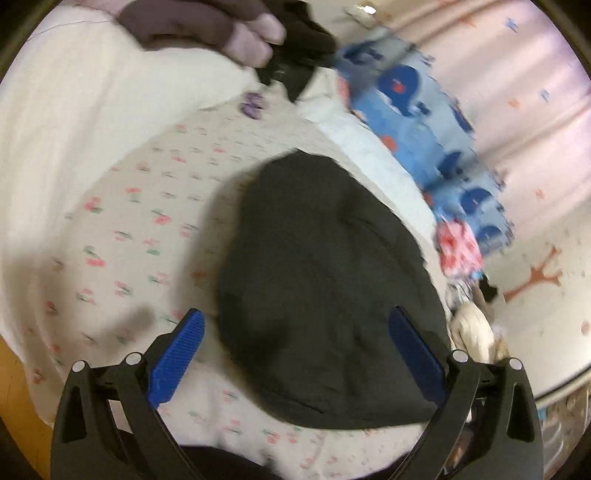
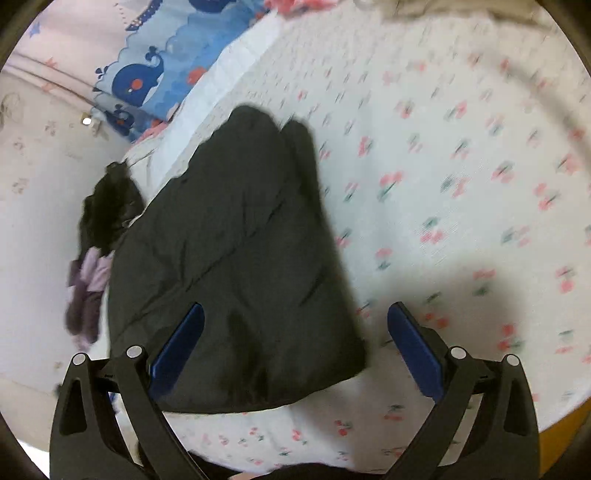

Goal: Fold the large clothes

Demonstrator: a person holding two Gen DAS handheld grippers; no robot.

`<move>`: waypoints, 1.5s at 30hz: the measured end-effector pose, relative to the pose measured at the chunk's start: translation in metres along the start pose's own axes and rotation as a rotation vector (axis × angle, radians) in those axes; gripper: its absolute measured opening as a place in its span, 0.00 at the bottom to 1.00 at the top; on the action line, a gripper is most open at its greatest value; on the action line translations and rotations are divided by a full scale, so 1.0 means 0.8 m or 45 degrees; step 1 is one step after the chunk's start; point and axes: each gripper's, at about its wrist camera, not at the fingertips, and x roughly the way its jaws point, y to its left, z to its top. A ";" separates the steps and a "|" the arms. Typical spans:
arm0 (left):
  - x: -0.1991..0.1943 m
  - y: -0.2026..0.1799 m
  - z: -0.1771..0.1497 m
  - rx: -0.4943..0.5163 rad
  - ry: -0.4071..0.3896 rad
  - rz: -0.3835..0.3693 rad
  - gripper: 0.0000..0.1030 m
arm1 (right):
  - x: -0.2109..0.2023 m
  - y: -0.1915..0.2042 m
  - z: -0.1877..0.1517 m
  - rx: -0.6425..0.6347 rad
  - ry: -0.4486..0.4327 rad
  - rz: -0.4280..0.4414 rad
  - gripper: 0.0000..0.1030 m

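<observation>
A dark grey-black garment (image 1: 325, 295) lies folded into a compact bundle on the cherry-print bedsheet (image 1: 129, 229). My left gripper (image 1: 295, 332) is open just above the bundle's near part, its blue pads (image 1: 177, 362) spread to either side, holding nothing. In the right wrist view the same garment (image 2: 236, 266) tapers away from me. My right gripper (image 2: 295, 332) is open at the garment's near right corner. One pad is over the cloth and the other is over bare sheet (image 2: 443, 184). Nothing is held between its fingers.
A blue whale-print blanket (image 1: 424, 122) (image 2: 155, 70) lies along the bed's far side, by pink fabric. A hand (image 1: 255, 33) grips a black device at the top of the left view. A blurred black shape and hand (image 2: 88, 288) are beside the garment. The wooden bed edge (image 1: 14, 387) is near.
</observation>
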 end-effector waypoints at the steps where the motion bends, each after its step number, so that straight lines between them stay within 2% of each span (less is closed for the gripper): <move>1: 0.001 0.005 0.002 -0.006 0.005 -0.010 0.93 | 0.003 -0.002 0.000 0.012 0.024 0.044 0.93; 2: 0.004 0.009 0.003 -0.021 0.023 -0.025 0.93 | 0.010 -0.001 -0.001 0.023 0.047 0.089 0.93; 4: 0.015 0.016 0.003 -0.052 0.083 -0.062 0.93 | 0.016 0.003 -0.002 0.020 0.057 0.096 0.93; 7: 0.051 0.008 -0.003 -0.022 0.205 -0.044 0.93 | 0.027 0.013 -0.001 -0.030 0.073 0.019 0.93; 11: 0.083 0.004 -0.018 -0.028 0.275 -0.005 0.93 | 0.030 0.019 -0.003 -0.022 0.044 -0.025 0.93; 13: 0.098 -0.003 -0.018 -0.026 0.289 0.007 0.93 | 0.038 0.022 -0.005 0.000 0.066 0.037 0.78; 14: 0.104 -0.008 -0.018 -0.014 0.295 -0.016 0.90 | 0.043 0.027 -0.003 -0.007 0.084 0.053 0.56; 15: 0.109 -0.014 -0.016 -0.006 0.310 -0.043 0.85 | 0.043 0.034 -0.001 -0.018 0.079 0.079 0.37; 16: 0.115 -0.023 -0.013 0.005 0.336 -0.053 0.66 | 0.042 0.038 0.001 -0.030 0.070 0.104 0.29; 17: 0.117 -0.031 -0.010 0.033 0.347 -0.064 0.53 | 0.038 0.048 0.004 -0.056 0.052 0.129 0.22; 18: 0.112 -0.040 -0.004 0.072 0.326 -0.079 0.37 | 0.031 0.058 0.006 -0.086 0.029 0.147 0.19; 19: 0.103 -0.046 0.003 0.095 0.296 -0.094 0.29 | 0.023 0.066 0.006 -0.109 0.009 0.173 0.19; 20: 0.091 -0.052 0.008 0.118 0.266 -0.108 0.25 | 0.012 0.077 0.006 -0.133 -0.007 0.204 0.18; 22: 0.061 -0.066 0.015 0.157 0.209 -0.148 0.23 | -0.004 0.093 0.000 -0.183 -0.011 0.242 0.18; 24: 0.036 -0.076 0.017 0.192 0.181 -0.182 0.23 | -0.017 0.102 -0.012 -0.237 0.009 0.233 0.18; 25: 0.024 -0.075 0.014 0.204 0.173 -0.189 0.23 | -0.017 0.101 -0.019 -0.259 0.056 0.206 0.19; 27: 0.017 -0.067 0.003 0.220 0.192 -0.146 0.25 | -0.011 0.091 -0.030 -0.273 0.137 0.134 0.27; 29: 0.031 -0.043 -0.016 0.212 0.277 -0.067 0.34 | -0.010 0.073 -0.039 -0.261 0.162 0.042 0.31; 31: 0.043 -0.012 -0.023 0.124 0.315 -0.058 0.49 | -0.025 0.063 -0.040 -0.213 0.086 -0.015 0.37; 32: 0.045 -0.001 -0.025 0.073 0.311 -0.078 0.53 | -0.040 0.070 -0.039 -0.227 -0.007 -0.081 0.40; 33: 0.045 0.004 -0.026 0.050 0.294 -0.074 0.61 | -0.053 0.079 -0.037 -0.260 -0.083 -0.113 0.43; 35: 0.043 0.008 -0.023 0.021 0.217 -0.045 0.75 | -0.070 0.123 -0.031 -0.373 -0.223 -0.127 0.52; 37: 0.052 0.005 -0.018 -0.012 0.200 -0.046 0.81 | -0.062 0.181 -0.024 -0.521 -0.275 -0.103 0.58; 39: 0.063 -0.002 -0.018 -0.071 0.204 -0.050 0.85 | -0.024 0.247 -0.013 -0.693 -0.252 -0.101 0.64; 41: 0.072 -0.008 -0.020 -0.158 0.201 -0.060 0.86 | 0.033 0.300 -0.005 -0.811 -0.190 -0.101 0.64; 43: 0.078 -0.009 -0.027 -0.217 0.160 -0.039 0.85 | 0.091 0.329 0.006 -0.849 -0.129 -0.100 0.64; 45: 0.081 -0.009 -0.031 -0.251 0.134 -0.026 0.80 | 0.163 0.341 0.016 -0.846 -0.059 -0.165 0.64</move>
